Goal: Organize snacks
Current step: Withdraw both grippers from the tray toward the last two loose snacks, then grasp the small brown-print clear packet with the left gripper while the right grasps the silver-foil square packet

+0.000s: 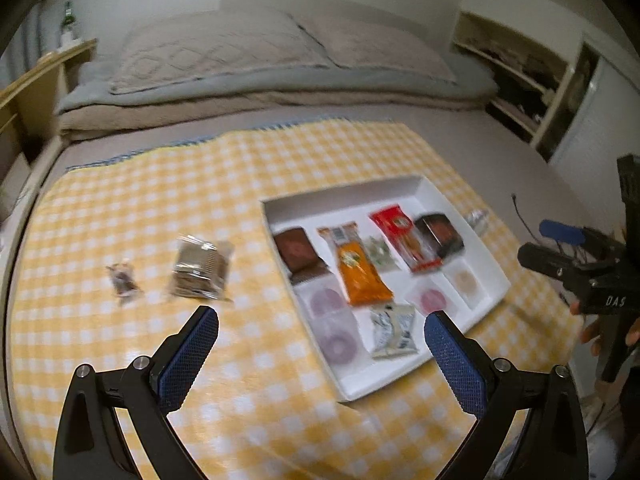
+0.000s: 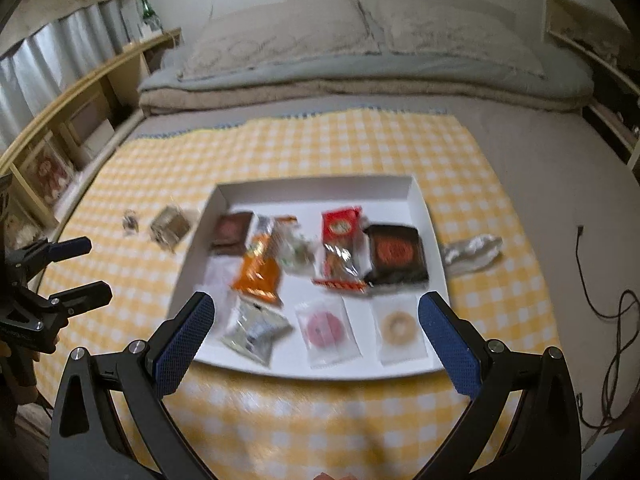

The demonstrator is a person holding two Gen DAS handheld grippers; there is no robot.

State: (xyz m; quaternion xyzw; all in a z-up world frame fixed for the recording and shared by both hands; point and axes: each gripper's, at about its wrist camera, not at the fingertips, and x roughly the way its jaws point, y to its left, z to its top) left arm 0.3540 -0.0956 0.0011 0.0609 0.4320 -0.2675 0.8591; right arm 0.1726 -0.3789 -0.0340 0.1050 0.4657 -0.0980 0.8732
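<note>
A white tray [image 1: 472, 236] [image 2: 424, 216] on the yellow checked cloth holds several snack packs: an orange pack [image 1: 360, 272] [image 2: 258, 272], a red pack [image 1: 404, 236] [image 2: 340, 240], dark brown packs and wrapped rings. A brown clear-wrapped snack [image 1: 200, 270] [image 2: 170, 226] and a small candy [image 1: 122, 278] [image 2: 130, 222] lie on the cloth left of the tray. A silver wrapper [image 1: 478, 218] [image 2: 472, 254] lies right of it. My left gripper [image 1: 320, 340] is open and empty above the tray's near left edge. My right gripper [image 2: 316, 328] is open and empty above the tray's front.
The yellow checked cloth [image 1: 160, 200] [image 2: 320, 144] covers a bed with pillows and folded blankets [image 1: 260, 80] behind. Wooden shelves [image 1: 36, 92] stand at left, a shelf unit [image 1: 520, 80] at right. A black cable [image 2: 612, 304] lies on the bed at right.
</note>
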